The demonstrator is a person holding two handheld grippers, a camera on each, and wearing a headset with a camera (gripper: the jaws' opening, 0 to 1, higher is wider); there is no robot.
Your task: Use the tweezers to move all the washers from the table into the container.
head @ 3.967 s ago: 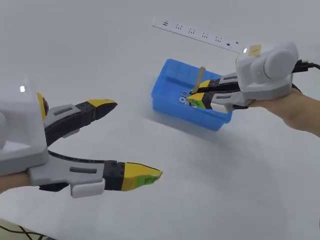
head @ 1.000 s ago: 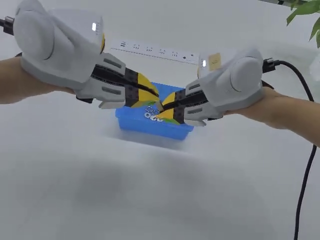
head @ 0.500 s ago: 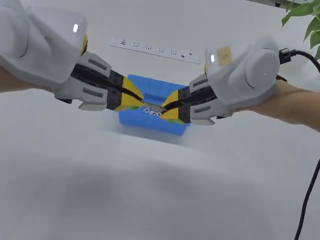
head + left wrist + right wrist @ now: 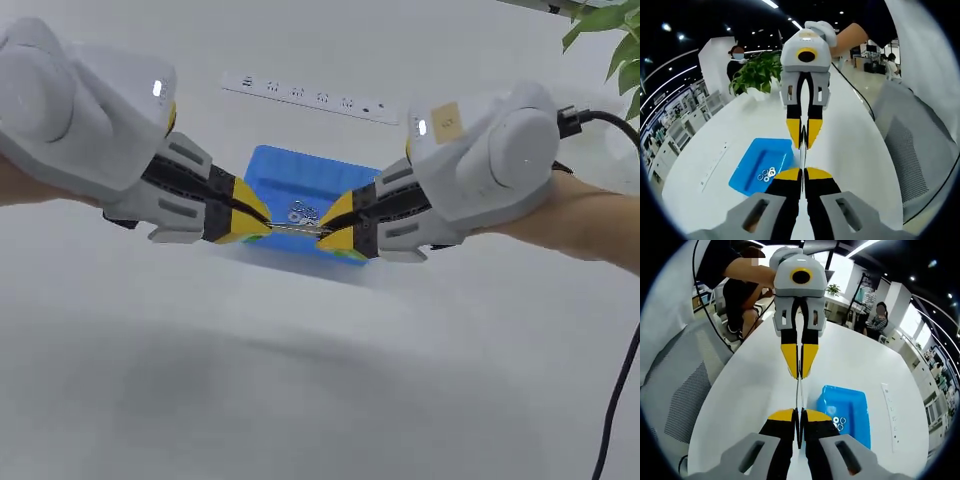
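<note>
In the head view my left gripper (image 4: 258, 228) and right gripper (image 4: 330, 232) meet tip to tip just above the near wall of the blue container (image 4: 275, 172). Thin metal tweezers (image 4: 295, 229) span the short gap between them, and both grippers are shut on them. Several washers (image 4: 303, 212) lie inside the container. The left gripper view has my left gripper (image 4: 802, 173) clamping the tweezers (image 4: 802, 155), with the right gripper (image 4: 803, 137) facing it. In the right gripper view my right gripper (image 4: 799, 413) pinches the tweezers (image 4: 798, 392) opposite the left gripper (image 4: 799, 371), with the container (image 4: 852, 402) and washers (image 4: 838, 422) beside them.
A white power strip (image 4: 310, 98) lies behind the container. Plant leaves (image 4: 605, 30) reach in at the top right. A black cable (image 4: 615, 400) hangs from the right gripper. White tabletop (image 4: 300, 380) spreads in front. People stand in the background of the gripper views.
Four seconds ago my left gripper was open, away from the container, and the right alone held the tweezers. The left has since come in and shut on them. Little moved in the last half second.
</note>
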